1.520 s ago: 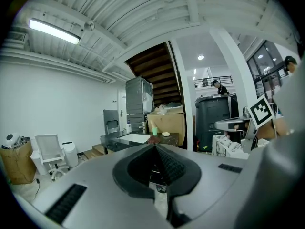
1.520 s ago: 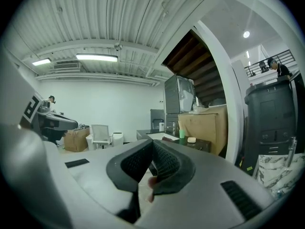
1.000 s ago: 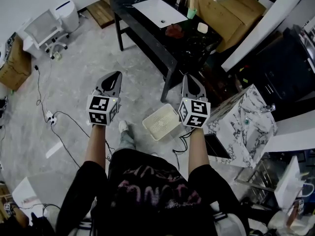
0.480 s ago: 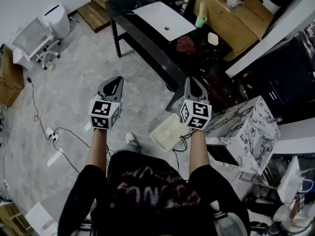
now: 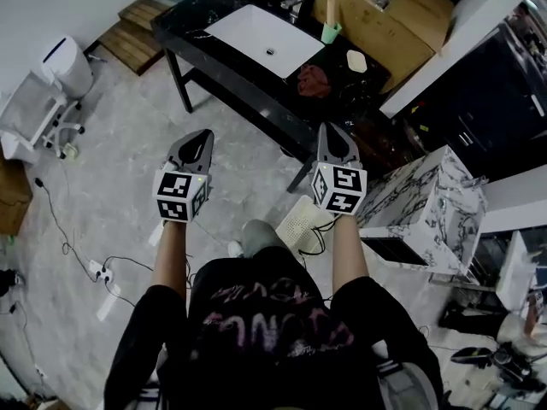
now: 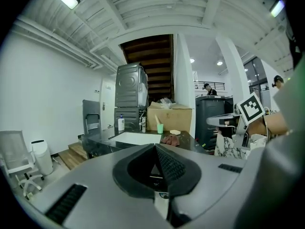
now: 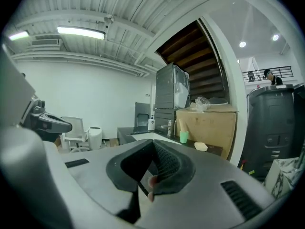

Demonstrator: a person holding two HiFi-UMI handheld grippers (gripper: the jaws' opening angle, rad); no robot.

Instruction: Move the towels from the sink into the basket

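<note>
Where the black desk [image 5: 184, 24] crosses the upper frame, its white sink [image 5: 261, 37] looks bare. The basket [image 5: 301, 223] sits on the floor mid-frame. A reddish towel [image 5: 314, 79] lies right of the sink, directly above the right tool [image 5: 329, 133], farther from the left tool [image 5: 203, 135]. Both tools are clenched, empty.

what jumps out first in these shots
The left gripper and right gripper, held out mid-frame in the head view, both shut. Past them stands a black table with a white sink and a dark red towel beside it. A white basket sits on the floor below the right gripper.
</note>
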